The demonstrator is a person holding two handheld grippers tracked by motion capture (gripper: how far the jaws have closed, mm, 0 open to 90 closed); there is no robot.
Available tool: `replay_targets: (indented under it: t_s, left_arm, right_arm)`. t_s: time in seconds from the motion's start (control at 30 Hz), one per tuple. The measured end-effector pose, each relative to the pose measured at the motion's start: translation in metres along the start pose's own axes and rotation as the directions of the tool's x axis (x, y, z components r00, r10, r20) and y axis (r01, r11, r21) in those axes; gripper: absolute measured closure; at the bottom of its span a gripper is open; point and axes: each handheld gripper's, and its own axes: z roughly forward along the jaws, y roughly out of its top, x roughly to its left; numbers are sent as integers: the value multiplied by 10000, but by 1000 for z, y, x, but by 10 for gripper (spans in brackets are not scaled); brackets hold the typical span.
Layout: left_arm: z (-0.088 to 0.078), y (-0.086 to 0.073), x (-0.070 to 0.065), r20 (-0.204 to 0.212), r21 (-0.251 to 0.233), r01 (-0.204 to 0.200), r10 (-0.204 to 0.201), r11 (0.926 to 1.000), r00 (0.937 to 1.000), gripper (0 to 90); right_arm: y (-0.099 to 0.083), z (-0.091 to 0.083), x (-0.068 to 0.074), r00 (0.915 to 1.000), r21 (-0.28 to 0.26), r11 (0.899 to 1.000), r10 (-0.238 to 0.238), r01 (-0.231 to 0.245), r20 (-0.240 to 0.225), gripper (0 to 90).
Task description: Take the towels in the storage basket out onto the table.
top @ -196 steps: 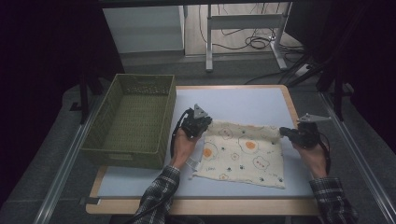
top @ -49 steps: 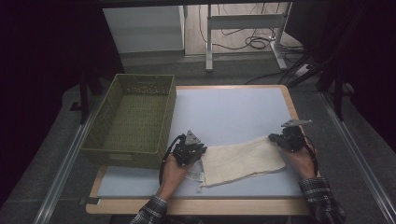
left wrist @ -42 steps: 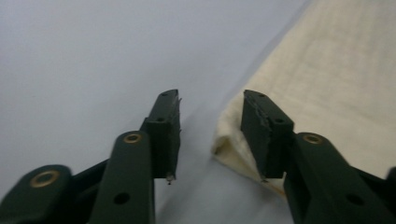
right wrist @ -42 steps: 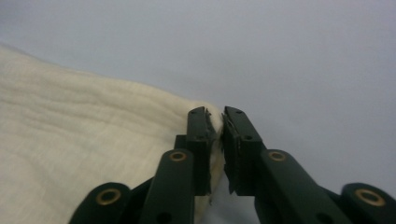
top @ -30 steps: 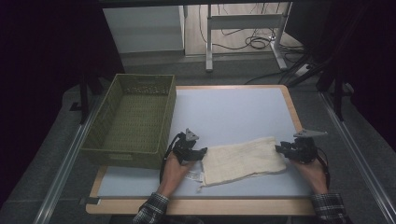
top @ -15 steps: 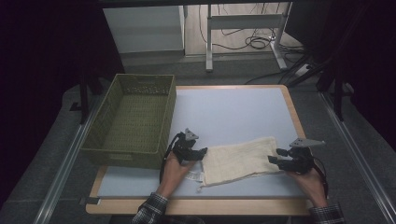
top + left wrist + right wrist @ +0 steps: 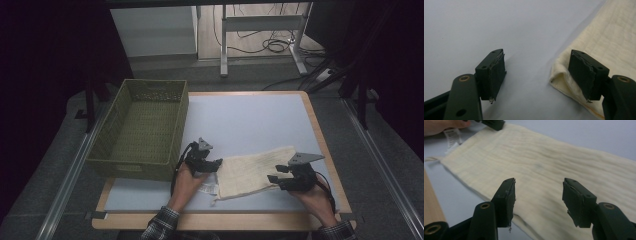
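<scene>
Two spread grippers flank a folded cream cloth at the near edge of the table.

Nearest the person, the right gripper has let go and swung down to the cloth's near right end; a second ago it was up at the far right corner, level with the fold. Its jaws stand apart over the quilted weave, holding nothing. The left gripper has barely shifted and sits at the cloth's left end, jaws also apart, one beside the doubled edge (a white care tag pokes out just below it). Six seconds back the cloth lay open with its printed side up; now it is halved, plain side showing, so another fold probably comes next. Farther off to the left, the green basket stands empty.
</scene>
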Motion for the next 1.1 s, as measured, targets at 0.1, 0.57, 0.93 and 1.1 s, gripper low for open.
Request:
replay_targets:
  t_s: [0.1,0.57,0.93,1.1]
  left_arm:
    - [0,0,0,5,5,2,-2,10000,10000,295]
    - [0,0,1,22,59,-63,63,10000,10000,294]
    - [0,0,1,26,81,-71,70,9999,10000,294]
    - [0,0,1,26,53,-60,60,10000,10000,293]
  right_arm:
    - [4,8,10,9995,88,9998,-159,161,-277,446]
    - [24,53,60,9783,421,9950,-807,902,-1908,555]
    - [36,85,104,9517,662,9852,-1339,1579,-2763,569]
    - [37,95,118,9481,741,9780,-1686,1950,-2696,568]
